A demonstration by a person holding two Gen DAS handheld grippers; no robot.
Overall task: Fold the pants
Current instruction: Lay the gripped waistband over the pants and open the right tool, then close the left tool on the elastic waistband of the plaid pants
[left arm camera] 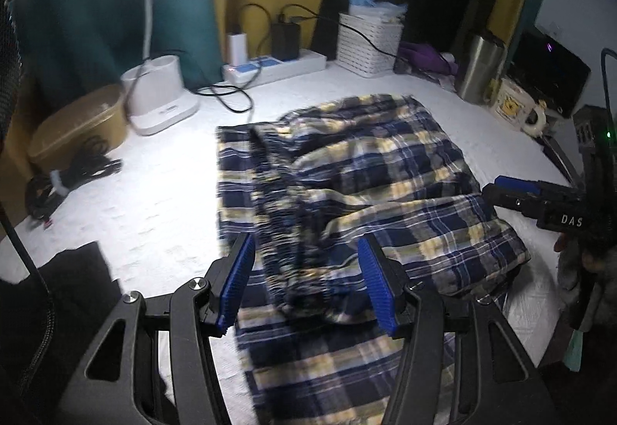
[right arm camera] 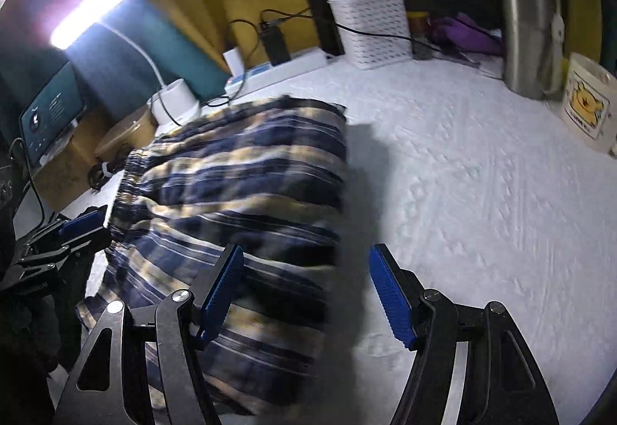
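Navy, yellow and white plaid pants (left arm camera: 347, 170) lie rumpled on the white table cover (left arm camera: 154, 201), partly folded over themselves. My left gripper (left arm camera: 308, 282) hovers open over their near part, with cloth showing below between its blue pads (left arm camera: 239, 286) and nothing pinched. In the right wrist view the pants (right arm camera: 239, 174) fill the left middle, waistband to the left. My right gripper (right arm camera: 308, 294) stands open over their right edge, one pad above the cloth and the other above the bare cover (right arm camera: 482, 193). Each gripper shows in the other's view: right gripper (left arm camera: 516, 189), left gripper (right arm camera: 77, 228).
Along the back stand a white woven basket (left arm camera: 368, 39), a power strip (left arm camera: 273, 64) with chargers and cables, a steel tumbler (right arm camera: 528, 35) and a bear mug (right arm camera: 586, 108). A lamp base (left arm camera: 158, 93), tan box (left arm camera: 81, 128) and coiled cable (left arm camera: 65, 178) sit at left.
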